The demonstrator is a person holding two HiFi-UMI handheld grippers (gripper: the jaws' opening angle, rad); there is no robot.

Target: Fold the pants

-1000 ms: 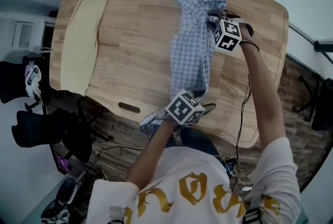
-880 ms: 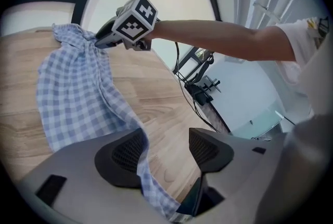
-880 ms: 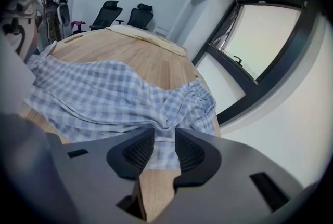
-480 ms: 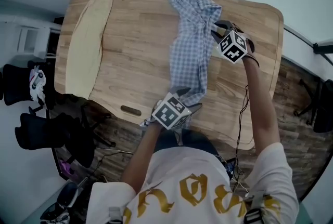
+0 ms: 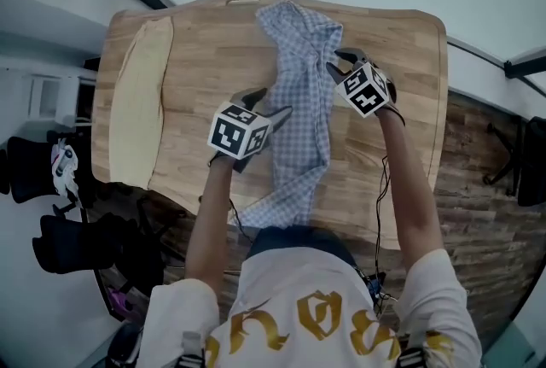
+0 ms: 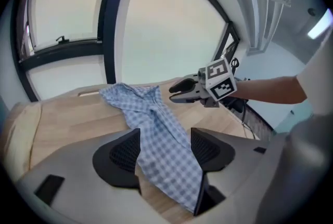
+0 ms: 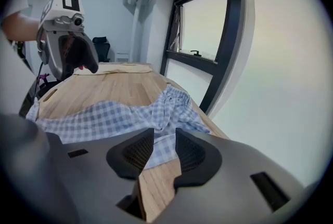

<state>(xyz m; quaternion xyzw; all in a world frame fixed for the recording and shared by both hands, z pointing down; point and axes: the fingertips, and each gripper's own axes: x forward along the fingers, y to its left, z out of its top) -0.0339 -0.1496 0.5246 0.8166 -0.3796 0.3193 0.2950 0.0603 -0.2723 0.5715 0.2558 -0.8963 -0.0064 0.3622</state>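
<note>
Blue checked pants (image 5: 299, 102) lie lengthwise on the wooden table (image 5: 196, 59), waist at the far side, one leg end at the near edge. My left gripper (image 5: 263, 103) hovers over the pants' left edge at mid length. Its jaws have just been opening and stand wide, with the cloth (image 6: 151, 108) lying below them, not pinched. My right gripper (image 5: 335, 63) is over the right edge near the waist. Its jaws stand slightly apart, and between them only pants (image 7: 104, 116) and bare wood show. Each gripper sees the other: right gripper (image 6: 174, 92), left gripper (image 7: 78, 64).
A folded beige cloth (image 5: 141, 102) lies along the table's left side. A slot handle (image 5: 243, 1) is cut in the far edge. Dark chairs (image 5: 77, 238) stand on the floor at the left. Windows rise behind the table.
The left gripper let go of the leg end at the near edge and moved up over the table, left of the pants, jaws wider. The right gripper rose a little and rolled.
</note>
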